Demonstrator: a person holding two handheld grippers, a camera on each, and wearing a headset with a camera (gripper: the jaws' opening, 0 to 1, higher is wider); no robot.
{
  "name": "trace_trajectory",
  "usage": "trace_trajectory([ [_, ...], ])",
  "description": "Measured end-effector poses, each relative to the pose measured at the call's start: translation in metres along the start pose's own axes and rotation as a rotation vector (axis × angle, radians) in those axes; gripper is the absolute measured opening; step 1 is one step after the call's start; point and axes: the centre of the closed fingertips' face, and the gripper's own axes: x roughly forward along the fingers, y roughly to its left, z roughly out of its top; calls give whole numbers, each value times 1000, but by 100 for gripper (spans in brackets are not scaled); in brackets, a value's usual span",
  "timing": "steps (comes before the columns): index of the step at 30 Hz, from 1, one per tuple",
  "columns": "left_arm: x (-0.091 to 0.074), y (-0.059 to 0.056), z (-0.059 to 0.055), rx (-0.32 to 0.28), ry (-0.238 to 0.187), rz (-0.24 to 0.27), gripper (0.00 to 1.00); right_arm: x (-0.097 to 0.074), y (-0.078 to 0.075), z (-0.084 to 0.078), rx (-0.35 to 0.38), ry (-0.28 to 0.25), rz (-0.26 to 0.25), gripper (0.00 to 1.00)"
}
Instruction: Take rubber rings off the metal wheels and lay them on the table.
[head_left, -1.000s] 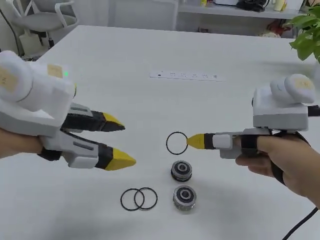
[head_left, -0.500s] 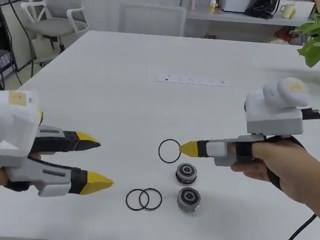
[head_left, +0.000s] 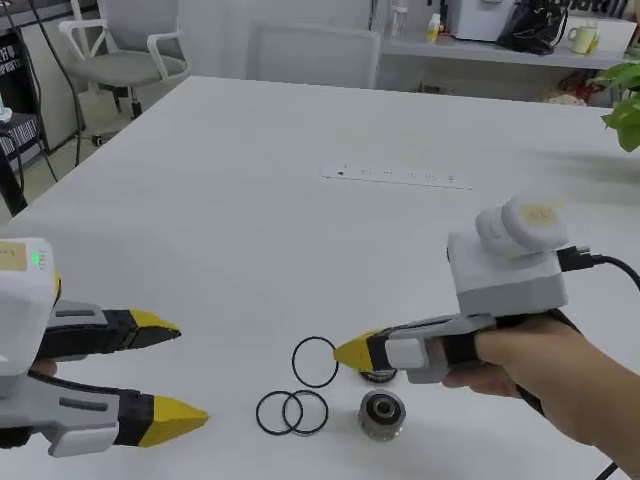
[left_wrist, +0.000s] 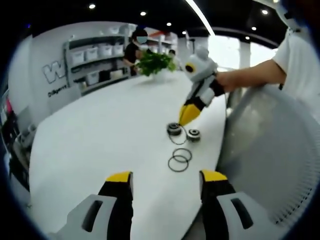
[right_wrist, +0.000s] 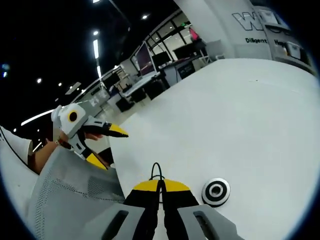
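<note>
Your right gripper (head_left: 340, 352) was closed, its yellow tips pinching a thin black rubber ring (head_left: 315, 361). The ring stood out ahead of the tips. Whether it touched the white table (head_left: 300, 200) could not be told.

A round metal wheel (head_left: 382, 412) with a dark hub stood on the table just beside the right gripper's tips, on your near side. A second metal wheel (head_left: 378, 377) sat under those tips, partly hidden by them.

A pair of overlapping black rubber rings (head_left: 291, 412) lay flat on the table between the two grippers, nearer the right one and close to the held ring.

Your left gripper (head_left: 182, 372) was open, with its jaws well apart and nothing between them. It pointed toward the pair of rings. In the left gripper view, the pair lay straight ahead of the open jaws, with the wheels and the right gripper beyond.
</note>
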Motion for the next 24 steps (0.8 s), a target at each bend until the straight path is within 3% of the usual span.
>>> trace_trajectory([
  [4, -1, -7, -4, -27, -15, -7, 54, 9, 1, -6, -41, 16, -14, 0],
  [7, 0, -12, -12, -27, 11, -14, 54, 17, 3, -12, -53, 41, -9, 0],
  [11, 0, -14, -13, -36, 9, -14, 54, 25, 4, -27, -152, 108, -20, 0],
  [24, -1, -18, -15, -38, 15, -13, 53, 34, 2, -37, -231, 146, -34, 1],
])
